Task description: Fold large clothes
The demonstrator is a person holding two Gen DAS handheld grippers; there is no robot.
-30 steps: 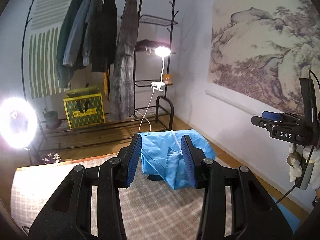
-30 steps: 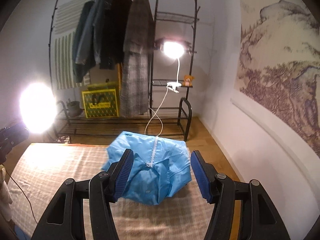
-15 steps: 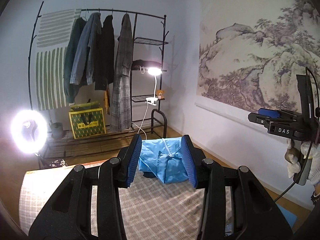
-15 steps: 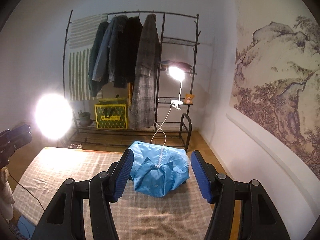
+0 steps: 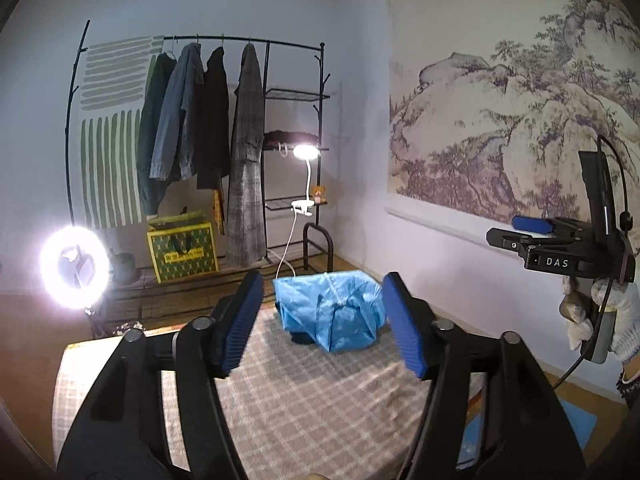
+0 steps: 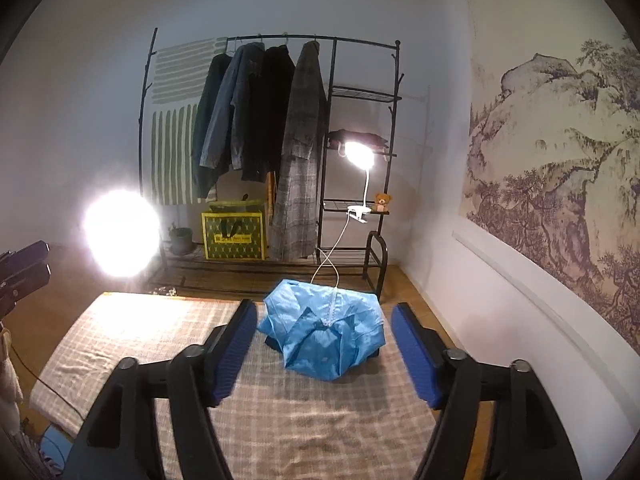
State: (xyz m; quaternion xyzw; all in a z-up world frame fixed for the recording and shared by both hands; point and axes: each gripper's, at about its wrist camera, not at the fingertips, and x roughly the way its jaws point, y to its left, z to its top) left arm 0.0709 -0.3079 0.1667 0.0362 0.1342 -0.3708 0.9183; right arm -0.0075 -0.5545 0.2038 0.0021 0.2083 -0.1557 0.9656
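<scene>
The folded blue jacket [image 6: 326,338] is laid at the far end of the checked table [image 6: 160,332], partly hiding something dark beneath, while both the left gripper [image 5: 326,328] and the right gripper [image 6: 324,350] are being opened, nothing held.

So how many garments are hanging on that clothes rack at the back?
4: dark green jacket, denim jacket, black coat, grey plaid coat, left to right along the rail. More may hide behind them.

A counter [image 6: 132,332] draped in a checked cloth [image 6: 320,424] is carrying a folded blue garment [image 6: 324,332], which is lying near the far edge, towards the right corner, over something dark.
</scene>
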